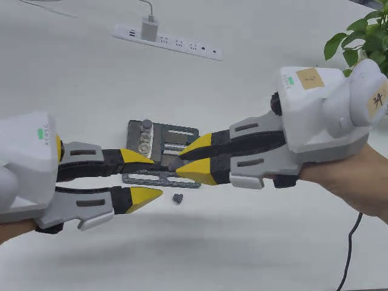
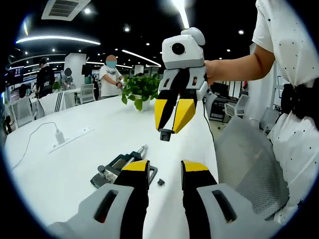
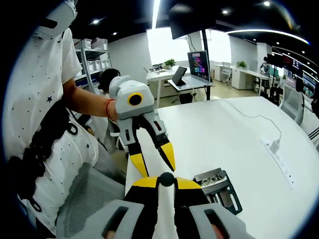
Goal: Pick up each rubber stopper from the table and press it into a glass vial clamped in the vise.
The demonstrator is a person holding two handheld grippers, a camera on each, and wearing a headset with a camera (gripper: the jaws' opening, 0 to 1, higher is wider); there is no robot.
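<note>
The right claw point(image 1: 179, 165) is clamped on a small dark round rubber stopper point(image 3: 166, 179), held over the dark metal vise point(image 1: 179, 132). Best to centre it above a clear glass vial point(image 1: 144, 147) at the vise's left end, seemingly unplugged, and press straight down. The left claw point(image 1: 154, 177) gapes empty beside the vise. A spare stopper point(image 1: 177, 198) lies just in front of the vise.

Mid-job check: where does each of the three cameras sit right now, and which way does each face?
Head view: on the headset, looking down at the table; both forearms show, left gripper and right gripper pointing at each other.
Left gripper view: on the left gripper, facing the right gripper along its open jaws; arm and shirt show.
Right gripper view: on the right gripper, facing the left gripper past the stopper it holds; arm and shirt show.
Shared: all three catch the vise.
</note>
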